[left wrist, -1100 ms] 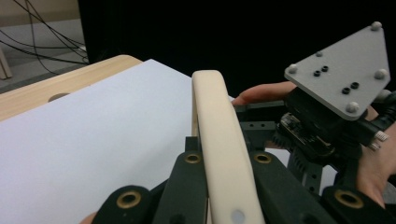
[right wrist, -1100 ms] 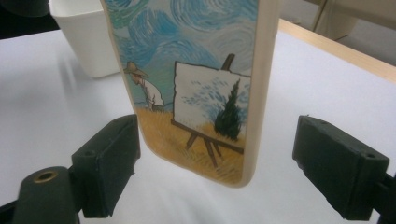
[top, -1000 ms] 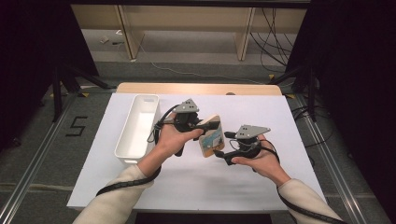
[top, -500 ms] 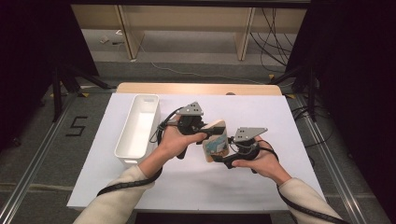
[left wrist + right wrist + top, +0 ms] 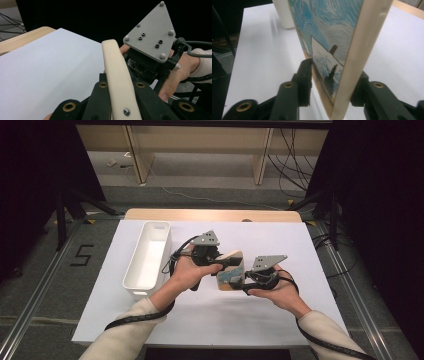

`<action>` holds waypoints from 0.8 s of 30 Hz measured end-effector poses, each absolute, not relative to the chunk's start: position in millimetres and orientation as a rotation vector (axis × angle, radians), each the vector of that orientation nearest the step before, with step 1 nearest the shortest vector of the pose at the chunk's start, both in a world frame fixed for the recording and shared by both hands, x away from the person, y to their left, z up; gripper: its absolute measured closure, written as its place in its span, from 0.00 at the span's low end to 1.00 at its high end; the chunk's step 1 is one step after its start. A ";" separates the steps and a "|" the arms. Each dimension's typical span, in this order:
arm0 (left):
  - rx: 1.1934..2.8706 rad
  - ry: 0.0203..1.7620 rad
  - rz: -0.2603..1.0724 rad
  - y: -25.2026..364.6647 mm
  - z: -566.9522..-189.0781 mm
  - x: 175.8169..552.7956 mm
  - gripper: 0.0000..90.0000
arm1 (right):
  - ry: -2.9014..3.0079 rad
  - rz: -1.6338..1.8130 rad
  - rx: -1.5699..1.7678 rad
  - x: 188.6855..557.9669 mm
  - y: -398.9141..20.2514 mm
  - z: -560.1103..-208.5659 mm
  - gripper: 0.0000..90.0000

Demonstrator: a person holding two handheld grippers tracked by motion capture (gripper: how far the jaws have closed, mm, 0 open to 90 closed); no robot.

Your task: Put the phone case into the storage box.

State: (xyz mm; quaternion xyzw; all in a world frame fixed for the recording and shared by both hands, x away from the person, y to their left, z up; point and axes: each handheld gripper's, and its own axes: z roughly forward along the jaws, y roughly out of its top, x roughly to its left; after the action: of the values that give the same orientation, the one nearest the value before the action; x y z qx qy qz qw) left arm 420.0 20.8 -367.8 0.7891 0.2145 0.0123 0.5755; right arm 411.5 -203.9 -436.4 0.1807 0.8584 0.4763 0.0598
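This is looking like a lab or test room, not a home. A counter [image 5: 150,320] with a plain white sheet is standing between metal rails [image 5: 35,305] on a grey floor [image 5: 60,280]. Black curtains [image 5: 30,170] are hanging at both sides. Loose cables [image 5: 290,150] are lying behind it near bare wooden shelves [image 5: 200,145], and a tape number "5" [image 5: 82,255] is sticking to the floor.

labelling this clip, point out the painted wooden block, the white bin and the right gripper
painted wooden block [image 5: 322,37], right gripper view, painted face
white bin [image 5: 131,284], high view, near rim
right gripper [image 5: 332,82], right gripper view, between its jaws
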 end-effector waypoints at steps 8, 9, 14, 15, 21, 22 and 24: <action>1.852 0.474 0.024 20.9 -367.3 419.9 0.98 | 2.626 1.418 0.547 410.4 -205.2 -434.2 0.83; 1.854 0.466 0.028 20.9 -367.1 419.9 0.98 | 2.622 1.421 0.542 410.6 -205.3 -433.9 0.84; 1.855 0.404 0.064 21.5 -365.1 420.2 0.91 | 2.643 1.452 0.538 410.5 -206.4 -433.8 0.89; 1.849 0.397 0.067 21.6 -365.0 420.5 0.87 | 2.647 1.459 0.542 410.5 -206.5 -433.4 0.90; 1.803 0.414 0.309 22.9 -360.4 420.3 0.39 | 2.616 1.439 0.592 409.8 -206.1 -430.3 0.90; 1.795 0.423 0.329 23.8 -359.1 419.8 0.31 | 2.603 1.429 0.617 409.8 -205.8 -429.9 0.90; 1.779 0.449 0.341 25.7 -357.6 418.7 0.20 | 2.581 1.425 0.664 409.6 -205.4 -429.9 0.90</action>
State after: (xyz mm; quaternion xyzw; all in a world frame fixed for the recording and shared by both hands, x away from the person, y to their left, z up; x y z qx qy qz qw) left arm 418.7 25.7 -357.6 0.7658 0.1933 0.1467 0.5955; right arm 409.6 -205.4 -429.9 0.2194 0.8525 0.4706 0.0599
